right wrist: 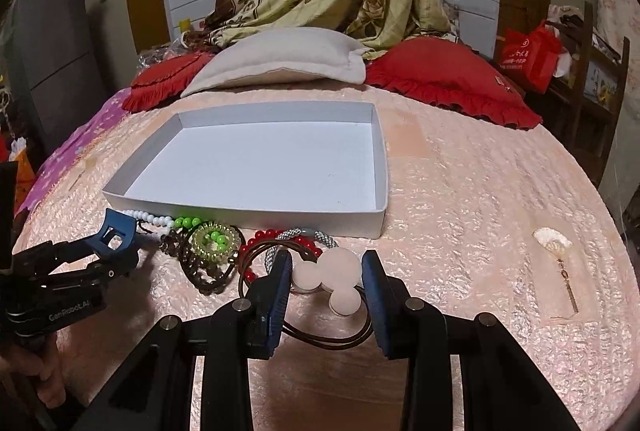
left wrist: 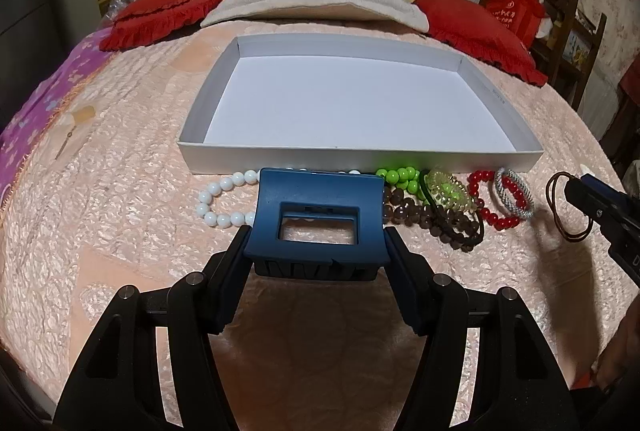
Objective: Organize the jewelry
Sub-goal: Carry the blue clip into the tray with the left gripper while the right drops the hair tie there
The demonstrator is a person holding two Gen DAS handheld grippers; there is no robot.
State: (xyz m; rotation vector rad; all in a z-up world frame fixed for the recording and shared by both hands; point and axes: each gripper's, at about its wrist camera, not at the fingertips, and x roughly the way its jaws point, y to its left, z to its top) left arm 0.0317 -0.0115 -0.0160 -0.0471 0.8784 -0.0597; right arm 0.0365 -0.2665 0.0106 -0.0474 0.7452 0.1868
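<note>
My left gripper [left wrist: 316, 243] is shut on a blue claw hair clip [left wrist: 320, 209], held just above the bedspread in front of the white tray [left wrist: 360, 161]; it also shows in the right wrist view [right wrist: 116, 233]. My right gripper [right wrist: 326, 285] is shut on a brown hair tie with pale pink discs [right wrist: 340, 271]. Between the grippers and the tray lie a white bead bracelet [left wrist: 224, 203], green beads [left wrist: 398, 177], a brown bead bracelet [left wrist: 436, 221], a yellow-green coil tie [right wrist: 212, 237], a red bead bracelet [left wrist: 490, 199] and a grey braided bangle [left wrist: 516, 193].
Red pillows [right wrist: 448, 81] and a beige pillow [right wrist: 280, 61] lie behind the tray. A shell-shaped hair pin [right wrist: 556, 251] lies on the bedspread to the right. The bed's purple sheet edge [left wrist: 36, 103] is at the left.
</note>
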